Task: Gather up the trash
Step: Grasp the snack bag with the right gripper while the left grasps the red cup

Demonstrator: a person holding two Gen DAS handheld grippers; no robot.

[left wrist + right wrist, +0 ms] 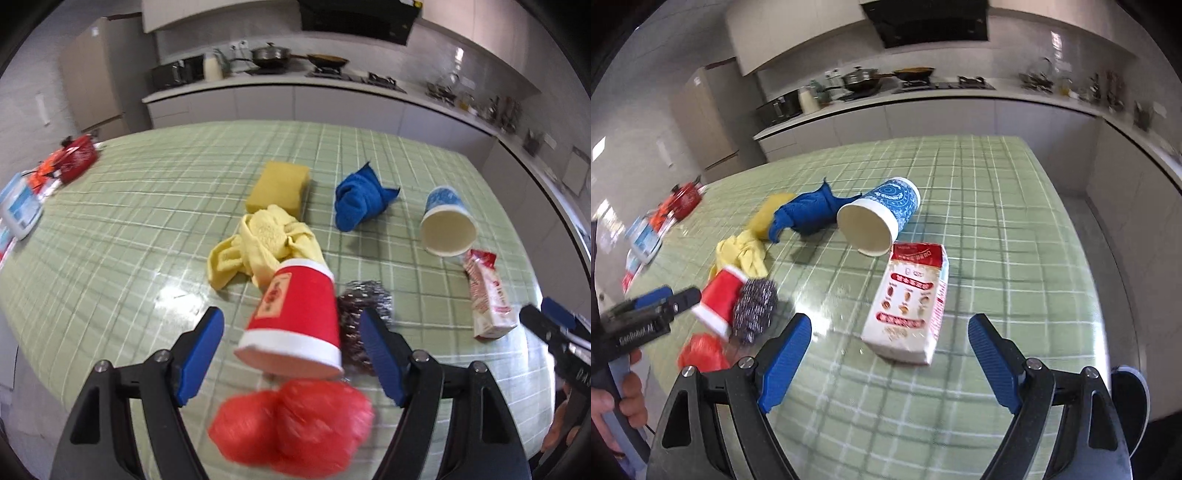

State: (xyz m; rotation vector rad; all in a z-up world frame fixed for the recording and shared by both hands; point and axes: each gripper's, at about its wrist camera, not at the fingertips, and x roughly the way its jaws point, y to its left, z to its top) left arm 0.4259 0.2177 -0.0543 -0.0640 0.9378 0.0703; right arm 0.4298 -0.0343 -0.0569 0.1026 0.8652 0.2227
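Note:
A red paper cup lies on its side on the green checked table, between the open jaws of my left gripper, not gripped. A crumpled red plastic bag lies just below it. A blue paper cup lies tipped over with its mouth toward me. A white and red carton lies flat just ahead of my open, empty right gripper. The red cup and red bag also show in the right wrist view, beside the left gripper.
A steel scourer, yellow cloth, yellow sponge and blue cloth lie mid-table. A red pot and a wipes pack sit at the far left. A kitchen counter runs behind.

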